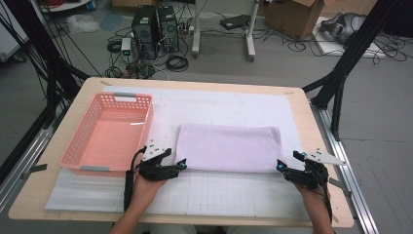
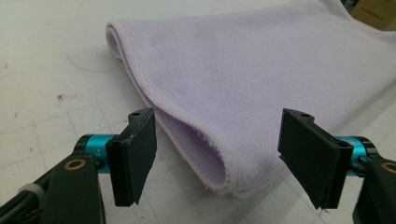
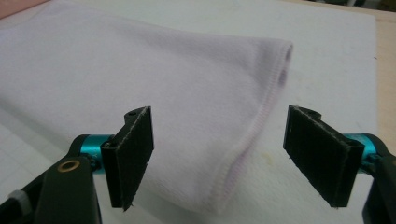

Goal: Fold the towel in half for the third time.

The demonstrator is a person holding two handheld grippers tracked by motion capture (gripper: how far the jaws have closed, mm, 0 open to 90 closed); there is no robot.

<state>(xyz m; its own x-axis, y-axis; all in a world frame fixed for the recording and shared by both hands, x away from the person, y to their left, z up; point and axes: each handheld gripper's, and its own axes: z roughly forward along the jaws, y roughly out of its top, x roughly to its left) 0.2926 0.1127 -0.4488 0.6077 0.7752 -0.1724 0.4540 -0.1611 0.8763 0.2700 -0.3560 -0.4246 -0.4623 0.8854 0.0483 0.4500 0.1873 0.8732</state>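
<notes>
Folded towel (image 1: 229, 147) lies flat on the white mat (image 1: 219, 105) at the middle of the table (image 1: 87, 85), just right of the pink basket (image 1: 109, 130). Its long axis runs left to right across the table; the short ends face the two grippers. Left gripper (image 1: 181, 165) sits at the near left corner, fingers (image 2: 135, 156) released, the corner fold between them but unpressed. Right gripper (image 1: 281, 165) sits at the near right corner, fingers (image 3: 133, 156) likewise released astride the hem, no contact seen.
</notes>
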